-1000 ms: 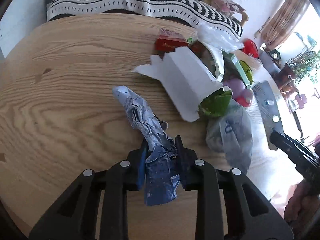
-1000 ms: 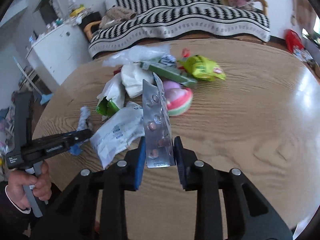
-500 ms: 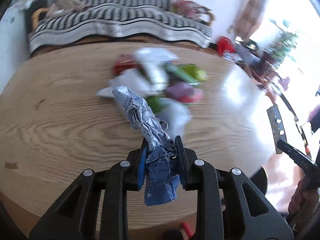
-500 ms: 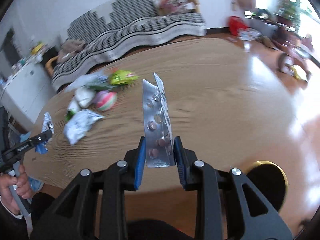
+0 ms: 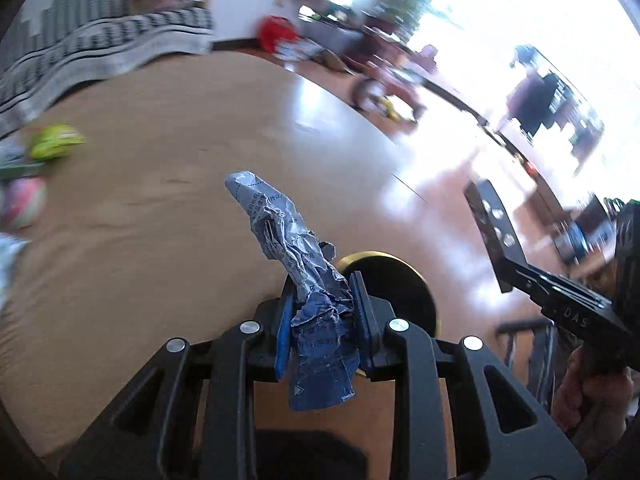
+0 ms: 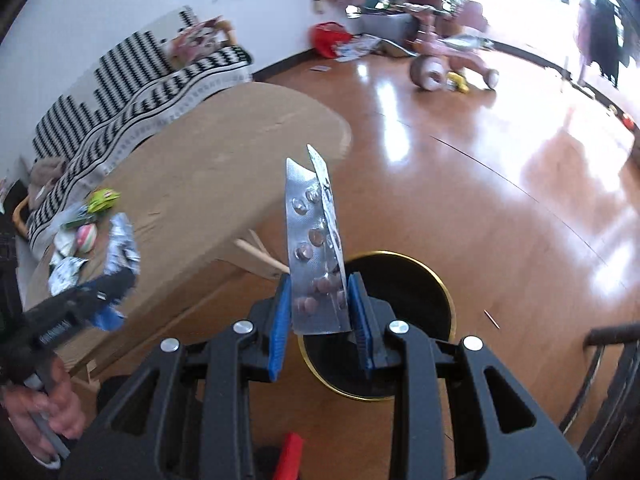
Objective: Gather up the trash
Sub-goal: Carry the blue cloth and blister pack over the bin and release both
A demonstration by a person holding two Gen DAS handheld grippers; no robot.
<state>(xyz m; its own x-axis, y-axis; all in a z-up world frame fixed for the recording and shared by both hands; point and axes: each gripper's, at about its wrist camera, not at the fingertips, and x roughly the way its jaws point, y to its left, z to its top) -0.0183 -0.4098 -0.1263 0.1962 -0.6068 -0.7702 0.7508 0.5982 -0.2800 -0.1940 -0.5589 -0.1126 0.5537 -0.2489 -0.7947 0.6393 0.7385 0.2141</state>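
My left gripper (image 5: 322, 316) is shut on a crumpled blue-and-white paper wrapper (image 5: 298, 256) that sticks up past the pads. It hangs over the table's near edge, with the black gold-rimmed bin (image 5: 396, 284) on the floor just behind it. My right gripper (image 6: 318, 308) is shut on silver blister packs (image 6: 314, 248), held upright above the same bin (image 6: 400, 320). In the left wrist view the right gripper (image 5: 508, 268) with its blister pack (image 5: 496, 220) shows at the right. In the right wrist view the left gripper (image 6: 116, 280) and its wrapper (image 6: 122, 248) show at the left.
More trash (image 6: 76, 240) lies on the wooden table (image 6: 208, 184): a green packet (image 5: 56, 146), a pink ball (image 5: 24, 206), white wrappers. A striped sofa (image 6: 132, 84) stands behind. The glossy wood floor (image 6: 500, 220) holds a tricycle (image 6: 452, 64). A dark chair frame (image 6: 608, 380) is at right.
Both grippers swung right, away from the trash pile, off the table's edge to above the bin on the floor. Each kept its hold on its item.
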